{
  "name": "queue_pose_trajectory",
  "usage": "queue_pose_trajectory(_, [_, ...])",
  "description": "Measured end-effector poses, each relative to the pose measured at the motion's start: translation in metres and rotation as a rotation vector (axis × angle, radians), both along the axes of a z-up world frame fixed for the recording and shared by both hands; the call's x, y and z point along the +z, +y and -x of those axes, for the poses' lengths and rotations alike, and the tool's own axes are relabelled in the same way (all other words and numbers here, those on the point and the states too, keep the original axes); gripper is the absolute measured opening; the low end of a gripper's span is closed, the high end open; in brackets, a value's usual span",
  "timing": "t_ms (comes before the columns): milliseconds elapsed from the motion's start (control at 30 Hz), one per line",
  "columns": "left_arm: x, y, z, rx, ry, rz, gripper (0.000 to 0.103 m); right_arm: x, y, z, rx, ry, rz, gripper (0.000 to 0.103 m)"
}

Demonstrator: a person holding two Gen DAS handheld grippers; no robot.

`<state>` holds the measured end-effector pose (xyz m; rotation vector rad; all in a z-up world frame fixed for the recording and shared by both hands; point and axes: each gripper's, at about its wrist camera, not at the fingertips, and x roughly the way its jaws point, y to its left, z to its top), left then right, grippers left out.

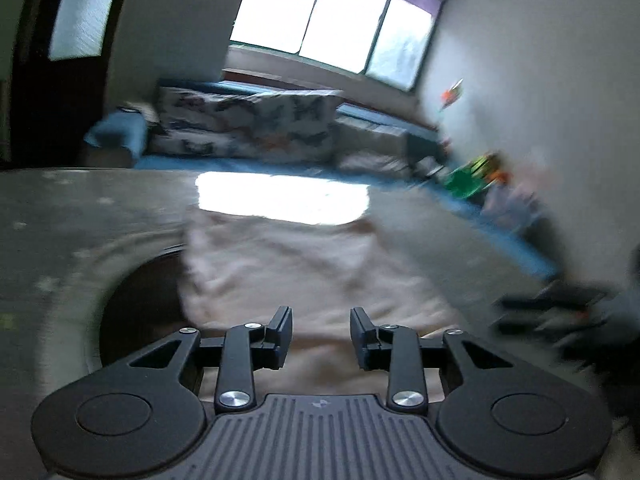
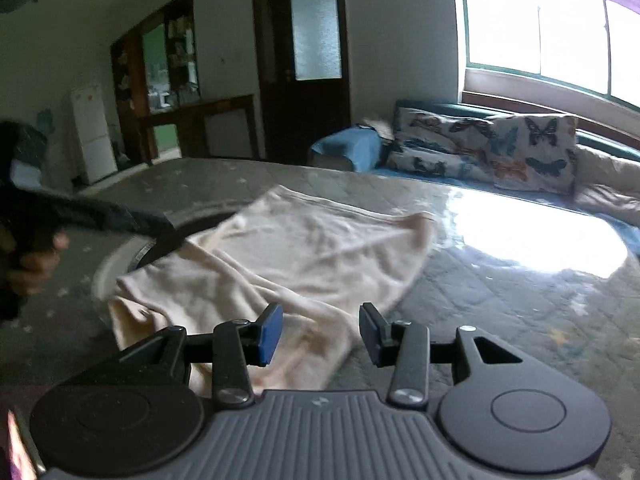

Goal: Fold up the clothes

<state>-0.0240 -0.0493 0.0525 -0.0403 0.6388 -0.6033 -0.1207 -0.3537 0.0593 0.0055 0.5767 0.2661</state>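
Right wrist view shows the right gripper spread wide with nothing between its blue pads, poised just above the near edge of a cream garment lying rumpled on the grey quilted table. Left wrist view, blurred, shows the left gripper also parted and empty over the same cloth.

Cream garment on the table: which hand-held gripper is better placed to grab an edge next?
Probably the right hand-held gripper: it is open, with the cream garment's near hem between its fingers. The left hand-held gripper is open too, but over the cloth's middle.
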Motion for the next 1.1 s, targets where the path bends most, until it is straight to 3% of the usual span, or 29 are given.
queue_pose_trajectory(267, [-0.035, 0.012, -0.004, 0.022, 0.056, -0.112, 0.033, -0.03, 0.047, -0.026, 0.131, 0.059, 0.064, 0.043])
queue_pose_trajectory(767, [-0.034, 0.018, 0.017, -0.059, -0.014, -0.214, 0.035, -0.042, 0.052, -0.026, 0.188, 0.06, 0.118, 0.042])
queue_pose_trajectory(900, [-0.028, 0.023, 0.026, -0.091, -0.051, -0.217, 0.041, -0.04, 0.046, -0.024, 0.186, 0.038, 0.073, 0.057])
queue_pose_trajectory(1100, [-0.033, 0.028, 0.036, -0.1, -0.089, -0.261, 0.052, -0.046, 0.051, -0.022, 0.195, 0.022, 0.103, 0.064])
